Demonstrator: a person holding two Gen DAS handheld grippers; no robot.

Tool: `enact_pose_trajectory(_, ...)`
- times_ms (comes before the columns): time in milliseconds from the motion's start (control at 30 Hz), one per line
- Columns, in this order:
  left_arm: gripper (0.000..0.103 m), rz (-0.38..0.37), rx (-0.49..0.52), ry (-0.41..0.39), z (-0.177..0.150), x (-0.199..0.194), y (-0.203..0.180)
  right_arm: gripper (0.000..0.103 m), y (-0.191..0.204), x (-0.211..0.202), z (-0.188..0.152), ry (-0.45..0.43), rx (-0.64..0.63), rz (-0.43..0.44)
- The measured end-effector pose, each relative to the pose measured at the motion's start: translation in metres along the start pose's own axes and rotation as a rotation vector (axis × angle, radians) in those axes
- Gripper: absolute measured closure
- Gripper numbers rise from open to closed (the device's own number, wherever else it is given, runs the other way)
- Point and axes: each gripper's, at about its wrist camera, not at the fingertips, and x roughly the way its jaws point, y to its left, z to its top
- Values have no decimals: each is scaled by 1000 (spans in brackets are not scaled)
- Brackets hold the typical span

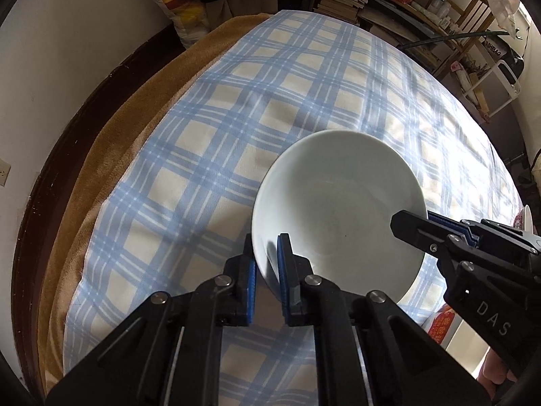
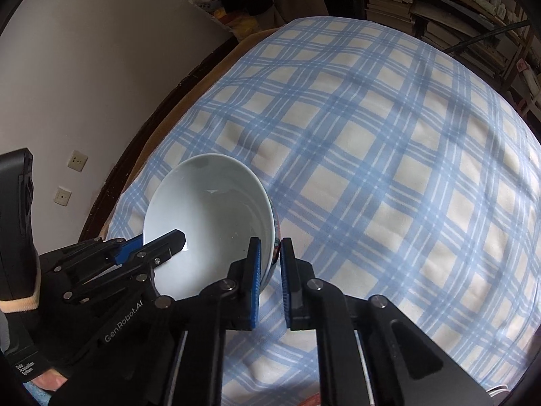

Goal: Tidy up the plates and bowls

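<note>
Bottom of the white bowl (image 1: 338,209) is hidden behind the gripper fingers. A red-patterned dish (image 1: 522,220) is cut off at the right edge, and shelf stuff (image 1: 439,0) is too small to read.

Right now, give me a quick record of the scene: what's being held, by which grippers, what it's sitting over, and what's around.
object: white bowl
left gripper: shut on the bowl's rim, one pad inside, one outside
right gripper: shut on the opposite rim, same way
bowl contents: none visible
surface: blue and cream plaid cloth under the bowl; contact unclear
surroundings: tan blanket along the cloth's edge, cluttered shelves beyond
</note>
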Motion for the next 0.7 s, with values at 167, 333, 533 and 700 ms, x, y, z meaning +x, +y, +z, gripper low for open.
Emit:
enact_pose_trajectory(167,92,0,4,-4,-4,-13,-5,93,-2,-9,-6,-17,21,0)
enact_pose_trajectory(333,92,13,25,-24,-10,-33,-16,93,-3,-27,-14,-43,19,2)
enact_pose_trajectory(533,92,20,65,-51,-19,-62,-37,93,-10,-58,-26,-81,32,9)
enact_pose_trajectory(700,93,29,108,-89,-31,-89,-61,93,-15,-85,-45,-118,23,-21)
